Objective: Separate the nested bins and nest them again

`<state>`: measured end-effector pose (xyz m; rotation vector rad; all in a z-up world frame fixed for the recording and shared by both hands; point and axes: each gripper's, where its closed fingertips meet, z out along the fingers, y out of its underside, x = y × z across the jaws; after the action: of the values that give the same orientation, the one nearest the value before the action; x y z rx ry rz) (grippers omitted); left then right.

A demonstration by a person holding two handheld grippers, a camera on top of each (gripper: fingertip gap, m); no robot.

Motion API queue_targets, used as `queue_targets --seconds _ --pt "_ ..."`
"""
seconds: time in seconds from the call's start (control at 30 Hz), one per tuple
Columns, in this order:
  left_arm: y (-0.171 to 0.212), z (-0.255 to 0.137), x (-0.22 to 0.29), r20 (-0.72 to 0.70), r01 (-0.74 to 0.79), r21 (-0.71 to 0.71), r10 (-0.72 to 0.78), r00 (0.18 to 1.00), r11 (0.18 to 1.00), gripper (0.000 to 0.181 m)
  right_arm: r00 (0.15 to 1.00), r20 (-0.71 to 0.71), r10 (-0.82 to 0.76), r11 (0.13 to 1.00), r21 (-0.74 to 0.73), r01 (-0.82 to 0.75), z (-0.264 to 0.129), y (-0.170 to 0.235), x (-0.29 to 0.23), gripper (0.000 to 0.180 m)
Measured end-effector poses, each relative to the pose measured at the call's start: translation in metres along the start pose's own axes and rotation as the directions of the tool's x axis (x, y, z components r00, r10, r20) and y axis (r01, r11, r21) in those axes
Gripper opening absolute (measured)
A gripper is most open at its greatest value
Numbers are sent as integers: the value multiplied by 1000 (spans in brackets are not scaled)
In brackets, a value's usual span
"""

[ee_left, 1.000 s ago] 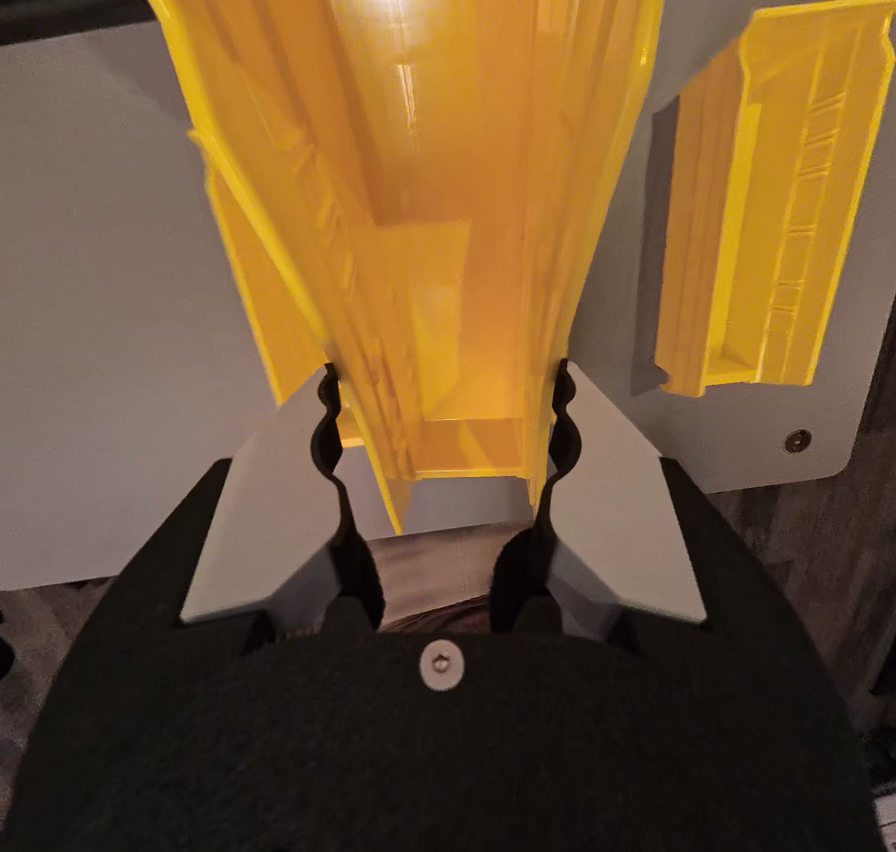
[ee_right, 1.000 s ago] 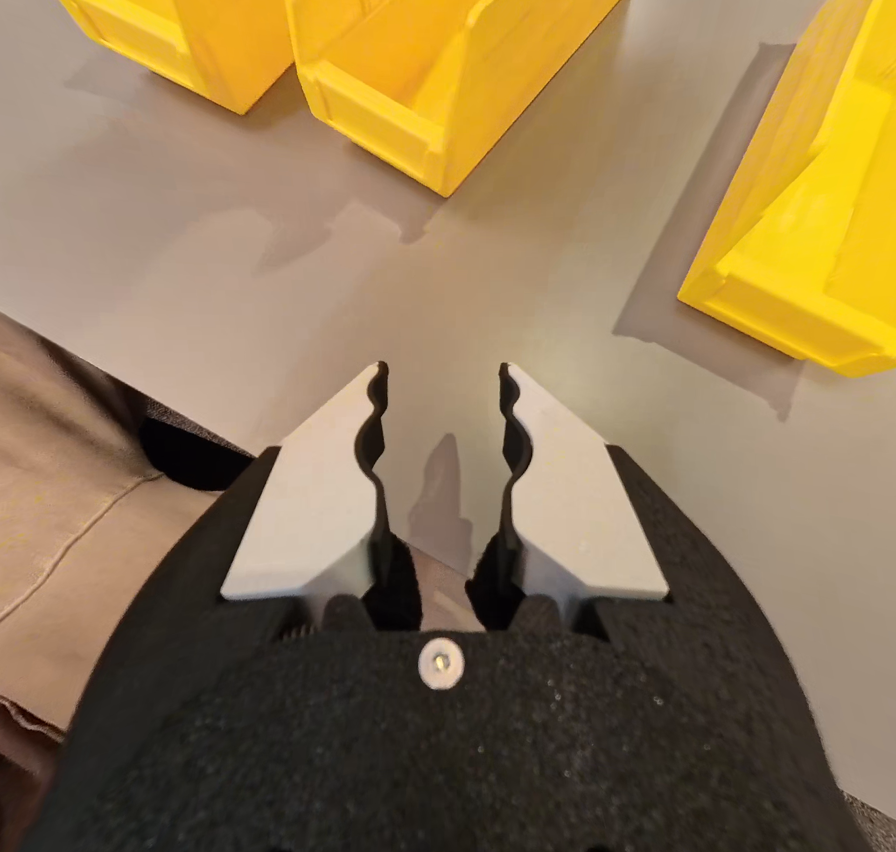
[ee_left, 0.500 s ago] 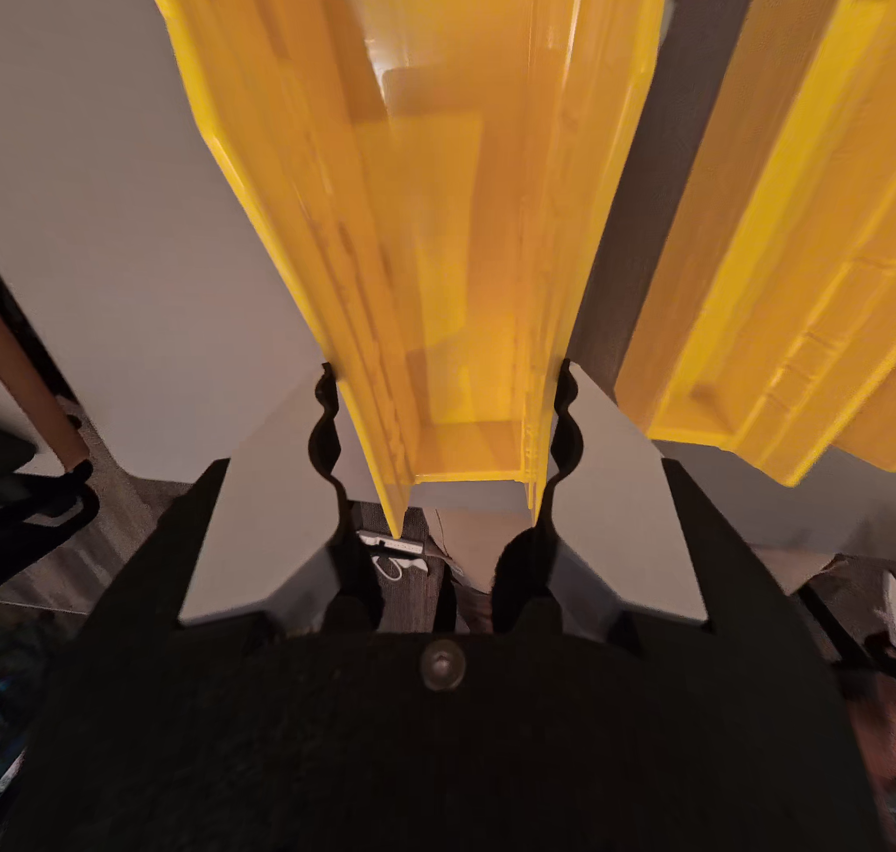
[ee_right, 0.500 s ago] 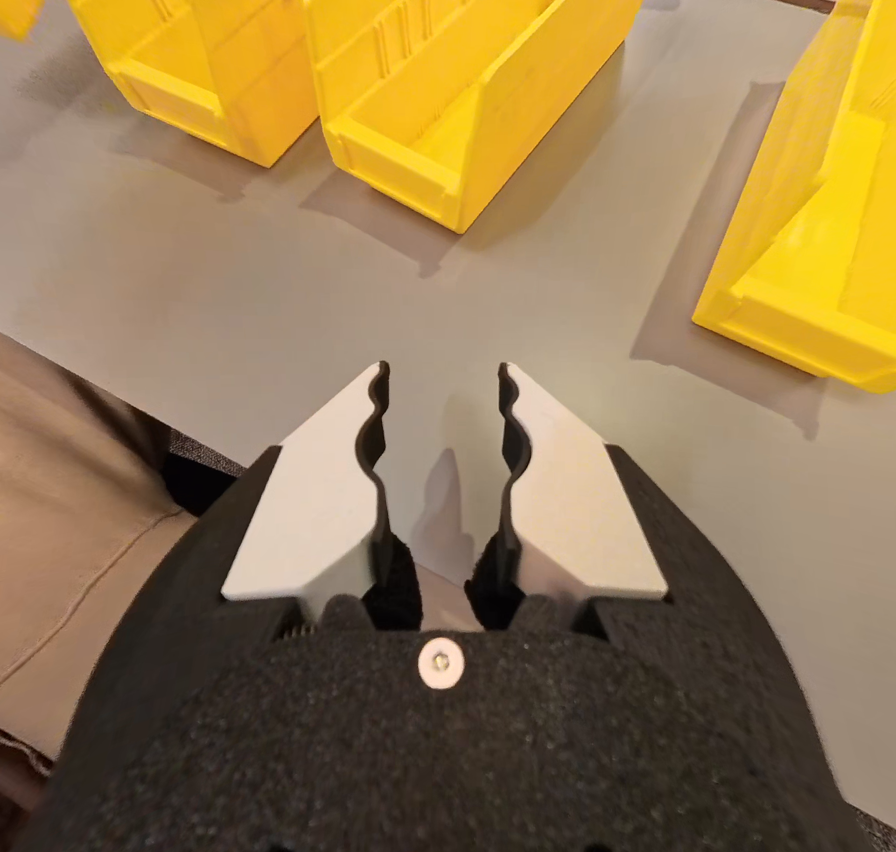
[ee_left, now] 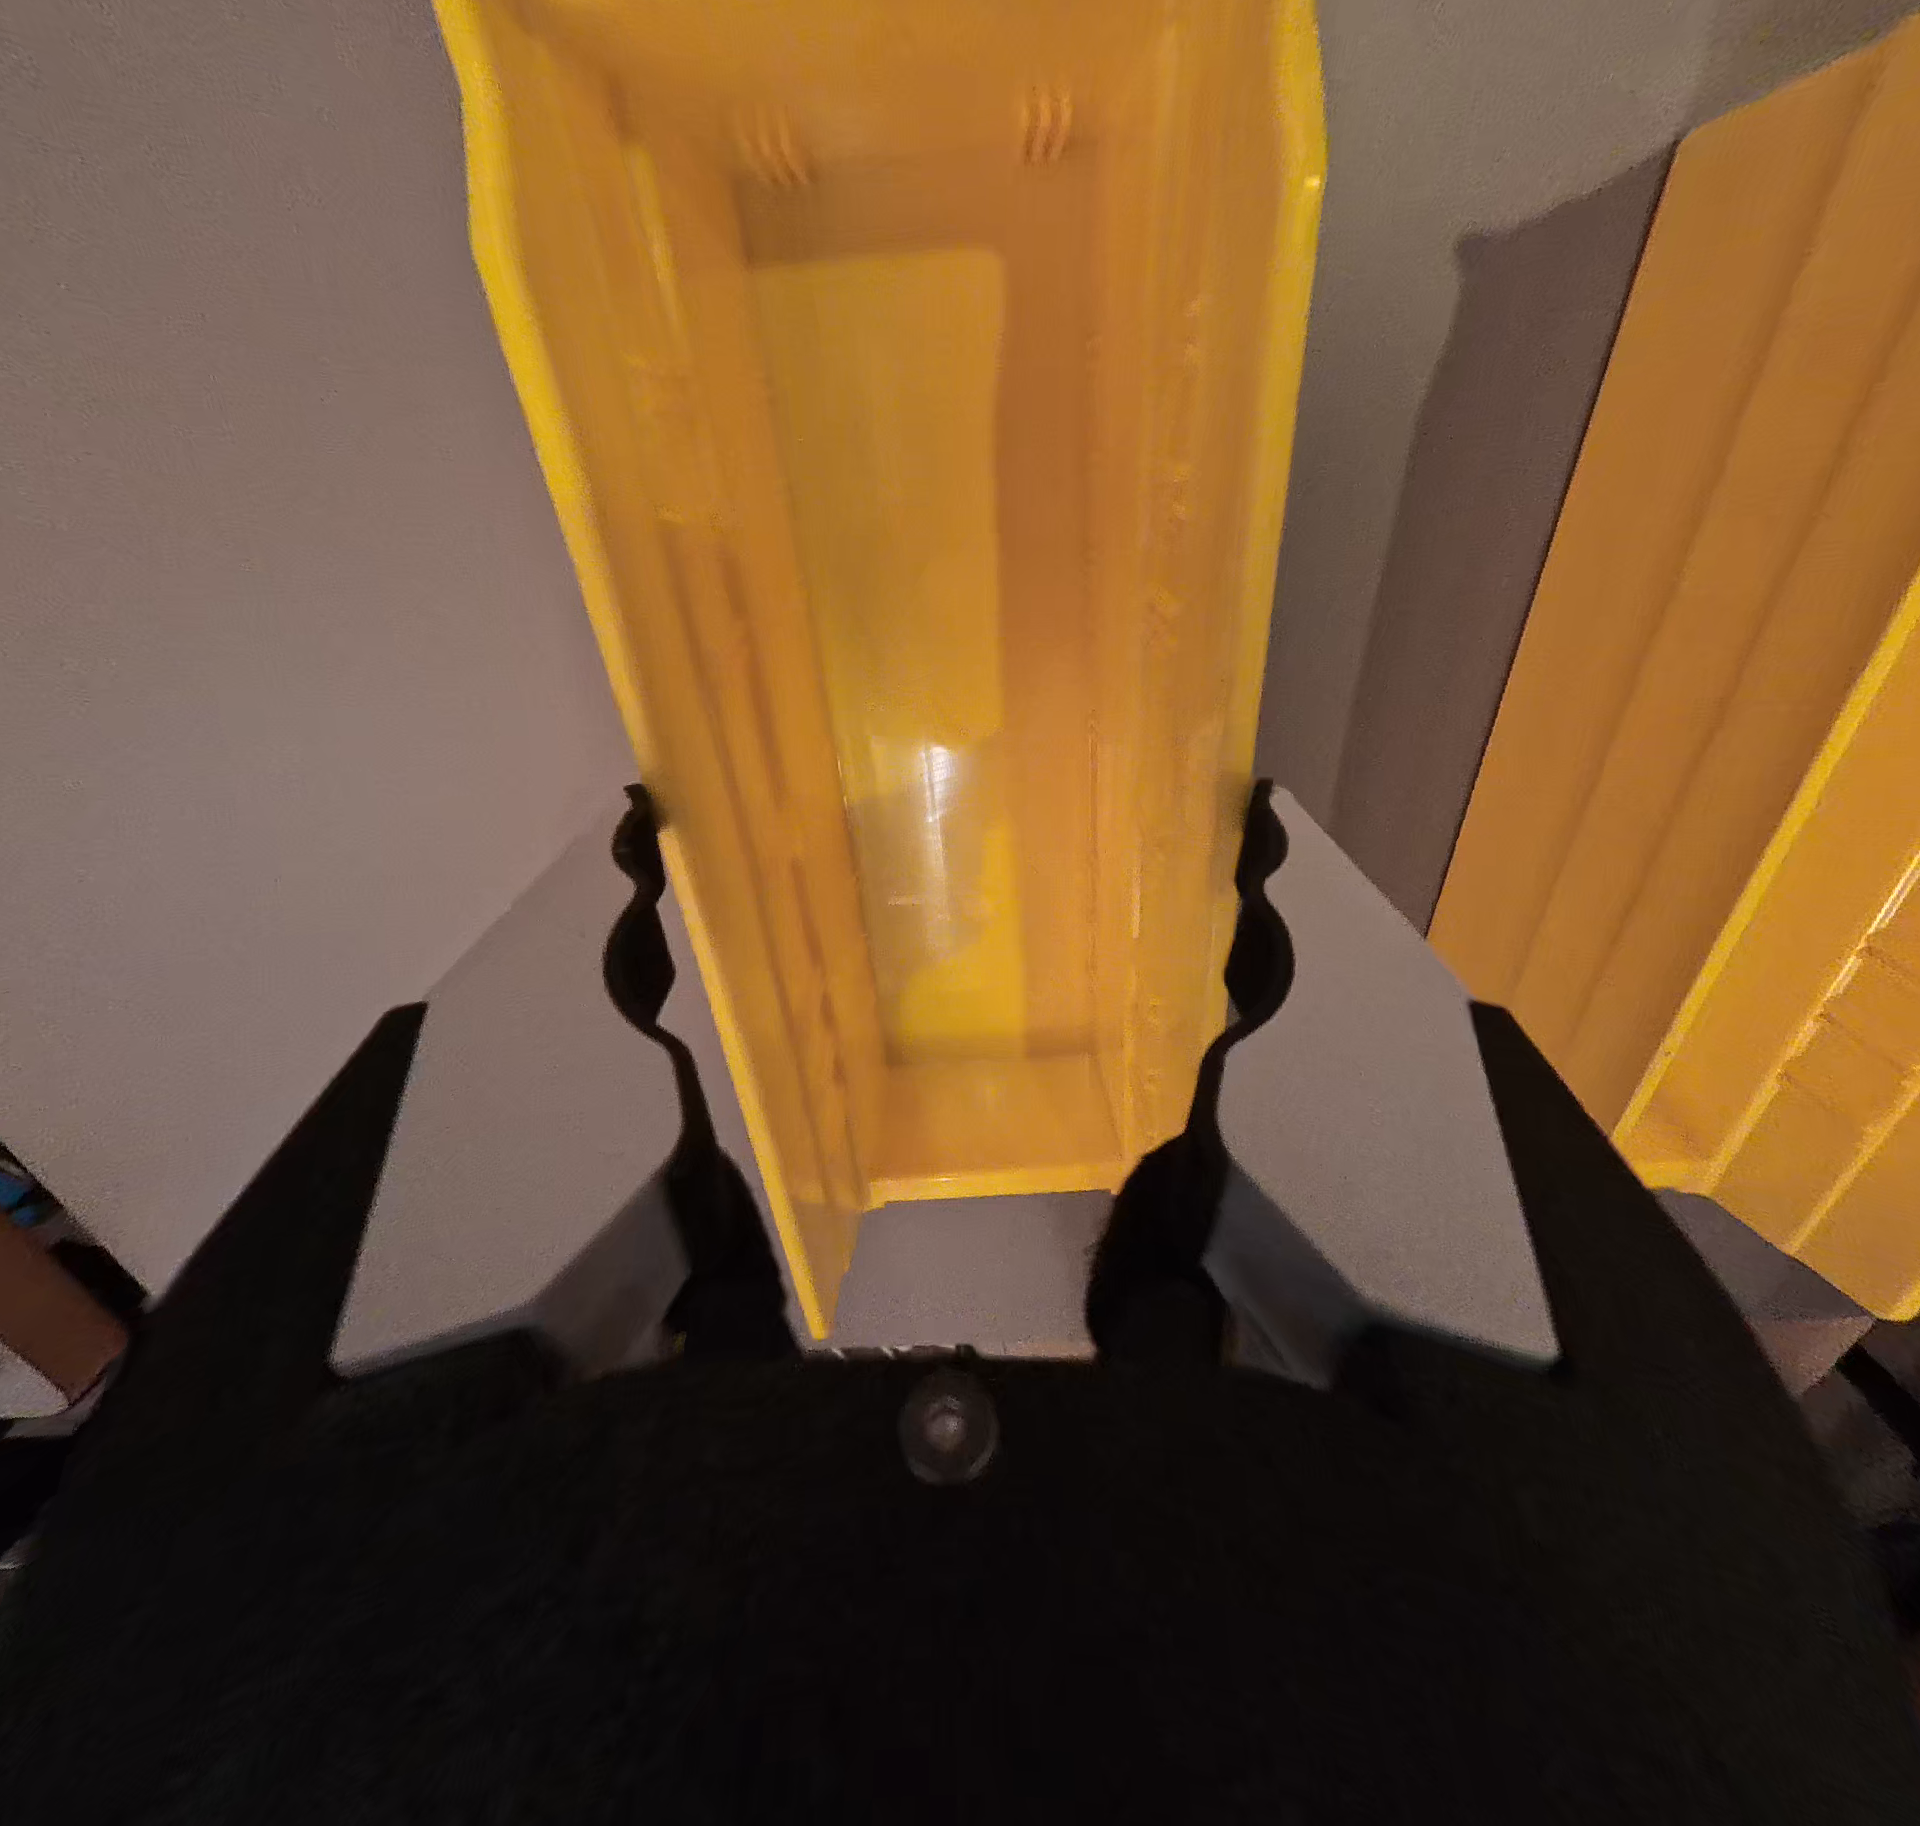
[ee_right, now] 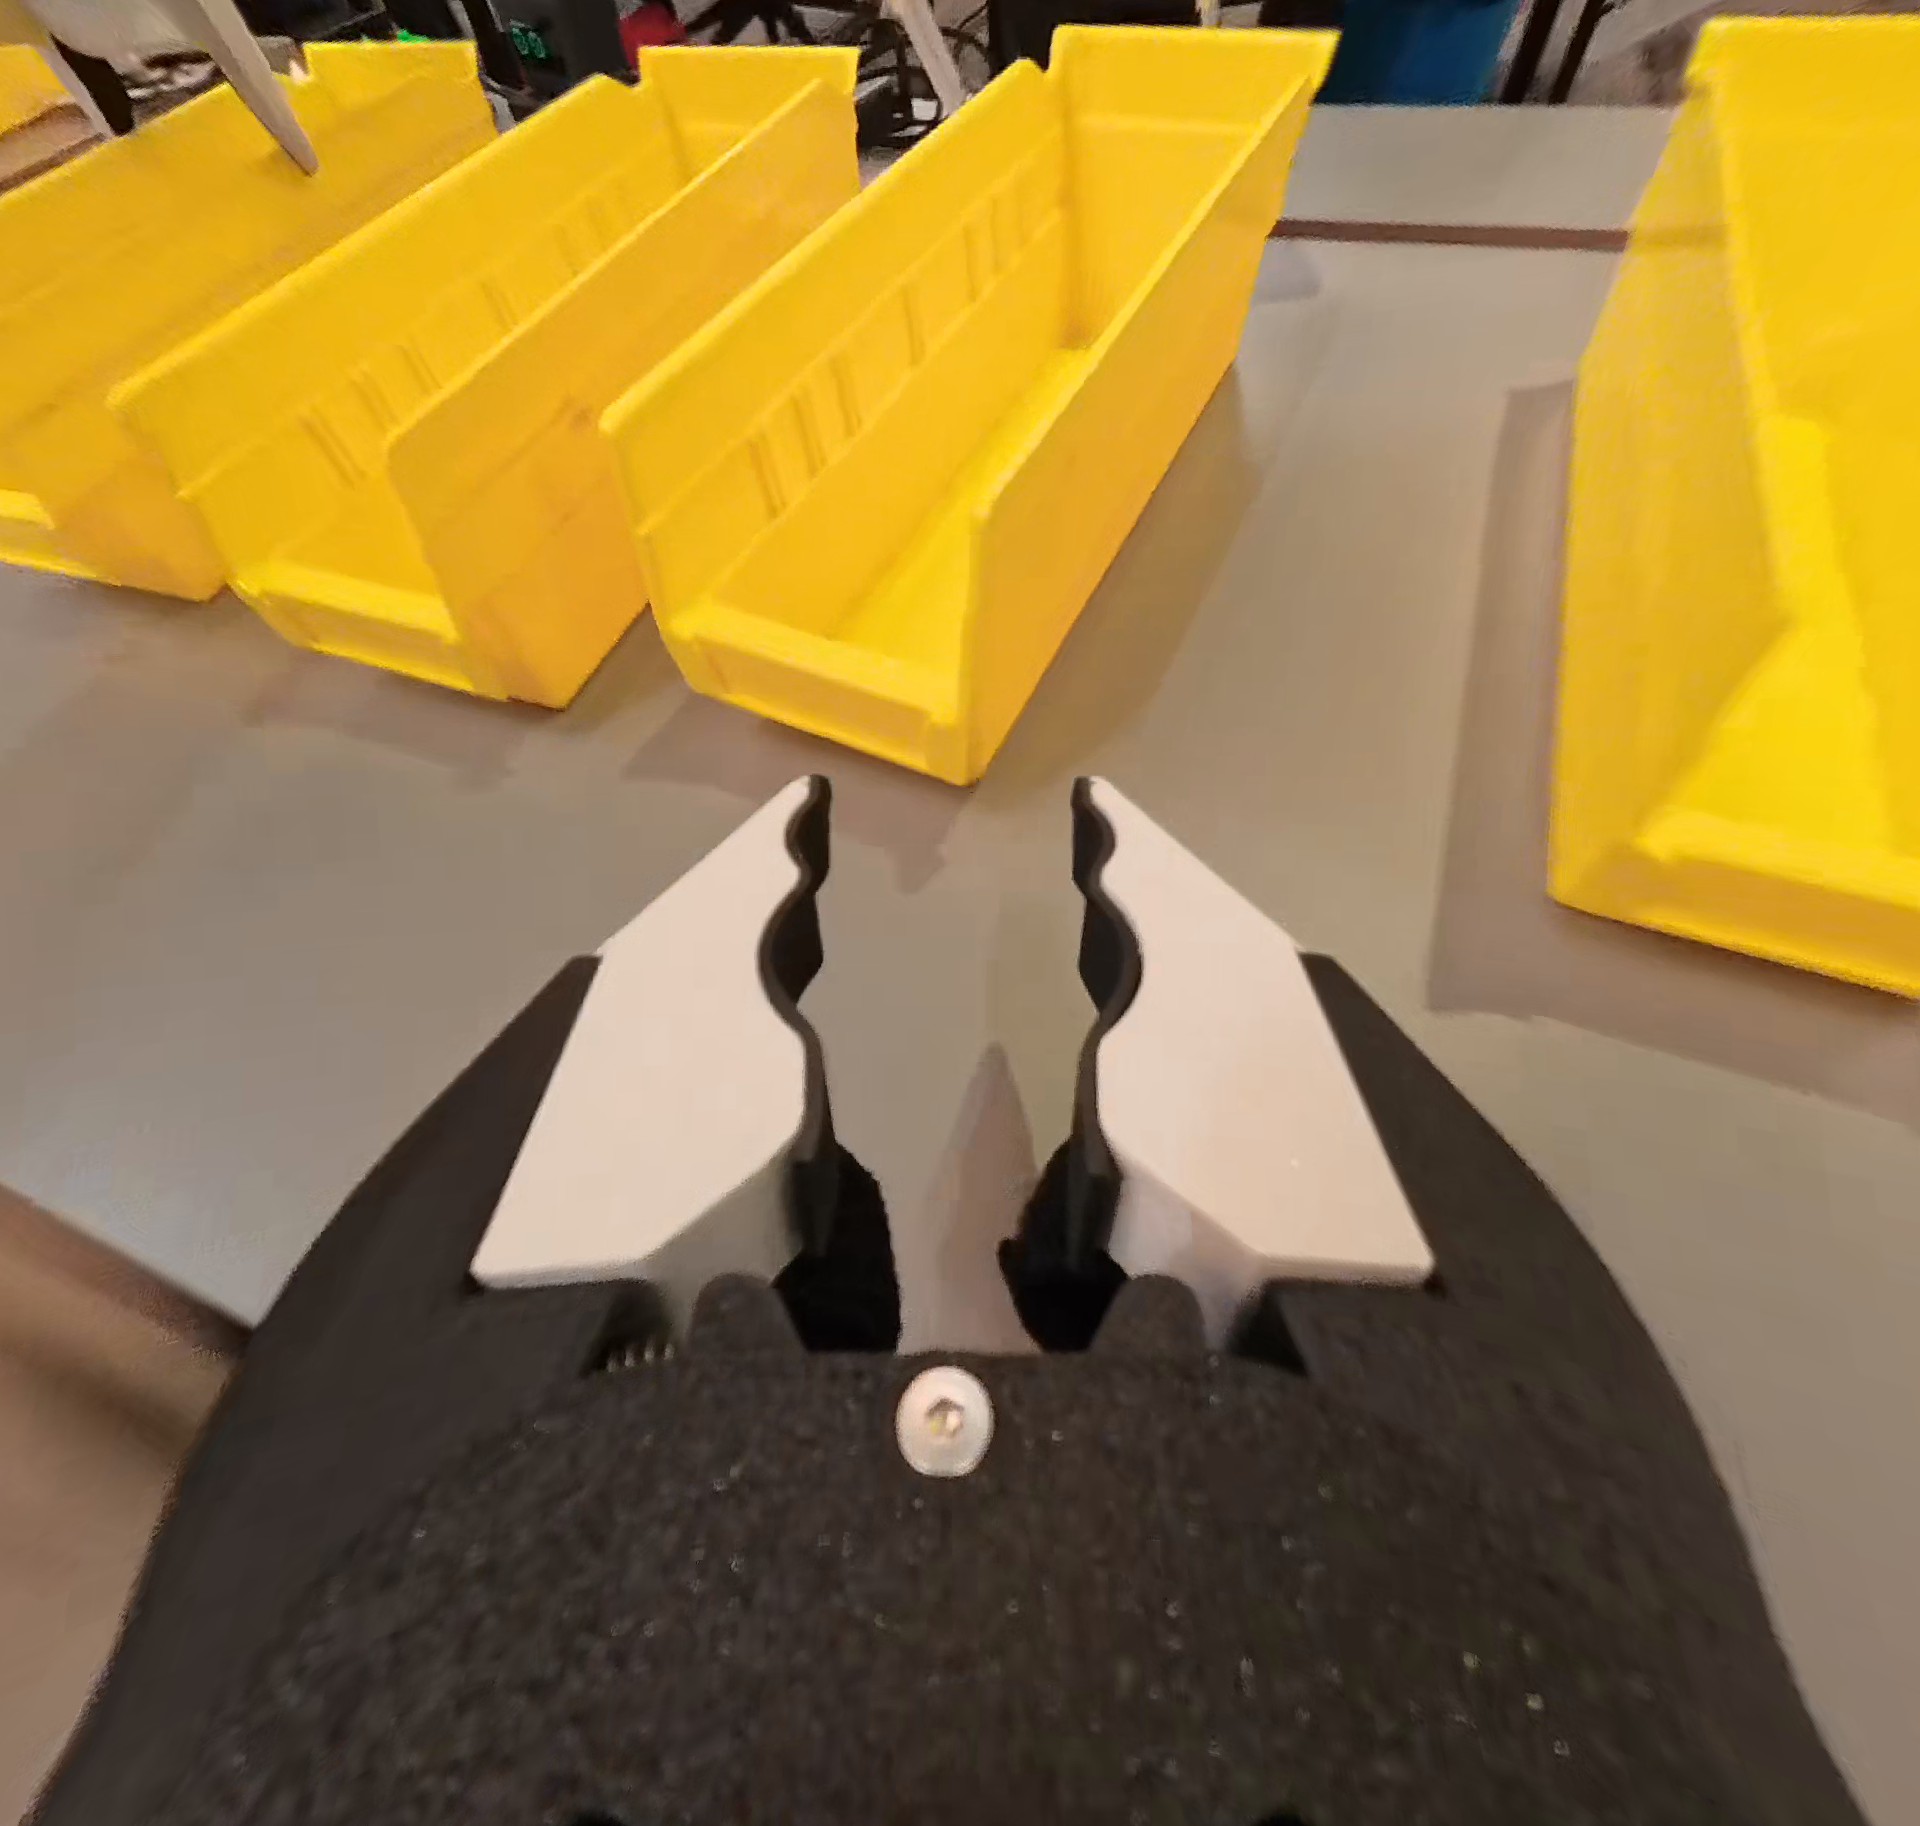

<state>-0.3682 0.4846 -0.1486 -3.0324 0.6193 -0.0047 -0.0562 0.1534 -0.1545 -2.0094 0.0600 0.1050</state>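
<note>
Left wrist view: left gripper [ee_left: 951, 810] clamps the held bin [ee_left: 935, 550], low over the grey table [ee_left: 260, 426]. Beyond, beside it, three separated bins [ee_right: 935, 488]. Right gripper [ee_right: 951, 810] is parted, empty. Separating seemingly continues; release follows.

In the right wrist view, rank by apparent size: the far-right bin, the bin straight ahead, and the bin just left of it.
1. Far-right bin, cropped and nearer
2. Bin straight ahead
3. Bin left of it, partly hidden

Likely identical bins; differences come from camera distance.
</note>
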Motion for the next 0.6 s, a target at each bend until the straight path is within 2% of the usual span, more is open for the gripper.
queue_targets --seconds 0.03,0.1,0.2,0.27,0.3,0.33,0.47,0.53,0.6 --pt "2 0 1 -1 -22 -3 22 1000 1000 112 1000 7 11 1000 -2 -11 14 0 -2 46" --pt "5 -4 10 -22 -78 35 78 997 996 136 1000 -26 4 1000 4 -4 35 -3 4 46" --pt "26 -24 41 -123 -172 199 198 972 965 123 993 -113 -46 997 55 52 57 -18 15 44" --pt "66 -36 65 -182 -241 312 306 934 919 107 991 -127 -42 998 35 47 70 -19 18 35" --pt "89 -40 75 -196 -257 375 347 917 891 98 992 -120 -38 999 18 40 75 -17 19 25" --pt "113 -42 83 -205 -251 430 365 908 867 93 994 -104 -40 999 10 41 77 -15 18 11" --pt "210 -27 102 -269 -110 569 310 912 815 87 967 -242 -77 997 -17 75 59 -9 45 2" --pt "242 -20 102 -305 13 648 243 921 762 90 969 -249 -6 1000 0 6 49 -4 50 1" --pt "264 -14 91 -289 72 696 187 939 714 94 960 -280 27 1000 -2 -29 43 -2 54 0"
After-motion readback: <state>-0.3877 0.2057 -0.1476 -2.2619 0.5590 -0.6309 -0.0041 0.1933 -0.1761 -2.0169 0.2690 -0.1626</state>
